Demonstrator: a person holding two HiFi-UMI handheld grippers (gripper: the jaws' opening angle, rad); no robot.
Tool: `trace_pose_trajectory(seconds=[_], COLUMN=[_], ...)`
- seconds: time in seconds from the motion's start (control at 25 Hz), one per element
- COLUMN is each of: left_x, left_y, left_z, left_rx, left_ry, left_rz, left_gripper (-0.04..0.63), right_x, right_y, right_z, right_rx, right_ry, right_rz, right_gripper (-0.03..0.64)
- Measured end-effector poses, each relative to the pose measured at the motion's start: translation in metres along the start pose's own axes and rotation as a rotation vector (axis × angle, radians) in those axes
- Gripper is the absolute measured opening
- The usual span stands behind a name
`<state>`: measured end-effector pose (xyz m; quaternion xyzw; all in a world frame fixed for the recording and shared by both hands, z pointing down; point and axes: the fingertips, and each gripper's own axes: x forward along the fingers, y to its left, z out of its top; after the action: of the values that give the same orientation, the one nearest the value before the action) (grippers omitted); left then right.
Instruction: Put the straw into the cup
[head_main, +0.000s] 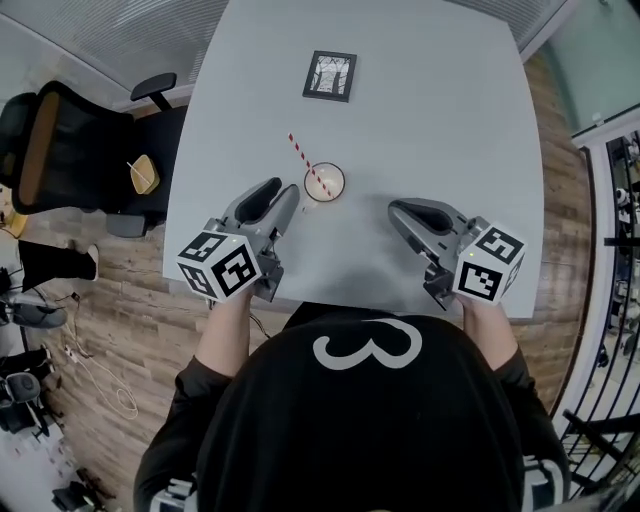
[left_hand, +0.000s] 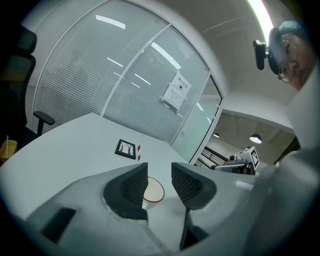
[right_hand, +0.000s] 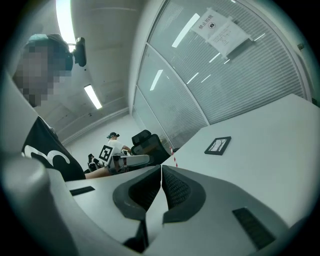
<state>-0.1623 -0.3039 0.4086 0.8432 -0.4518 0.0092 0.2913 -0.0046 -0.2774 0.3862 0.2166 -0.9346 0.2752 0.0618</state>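
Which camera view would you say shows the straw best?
The head view: the whole straw shows, leaning in the cup. The left gripper view shows only its tip above a jaw; the right gripper view, a short striped piece beyond the jaws.

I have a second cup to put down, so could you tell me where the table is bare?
The table is bare from the black-framed card to its right edge, beyond the right gripper, and at its far left corner. It is crowded around the cup and straw, beside the left gripper.
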Motion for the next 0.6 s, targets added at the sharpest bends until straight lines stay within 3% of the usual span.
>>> trace_pose_trajectory(seconds=[0.44, 0.6], left_x=[-0.052, -0.069], left_y=[-0.112, -0.159], left_z=[0.009, 0.008], left_rx=[0.129, 0.222], left_ry=[-0.049, -0.069], left_rz=[-0.122, -0.176], left_gripper=[0.084, 0.052], right_x=[-0.030, -0.054], right_y=[0.074, 0.099], right_z=[0.030, 0.032], right_rx=[-0.159, -0.200], right_ry=[-0.055, -0.076], right_rz=[0.127, 0.162], right_gripper=[0.015, 0.014])
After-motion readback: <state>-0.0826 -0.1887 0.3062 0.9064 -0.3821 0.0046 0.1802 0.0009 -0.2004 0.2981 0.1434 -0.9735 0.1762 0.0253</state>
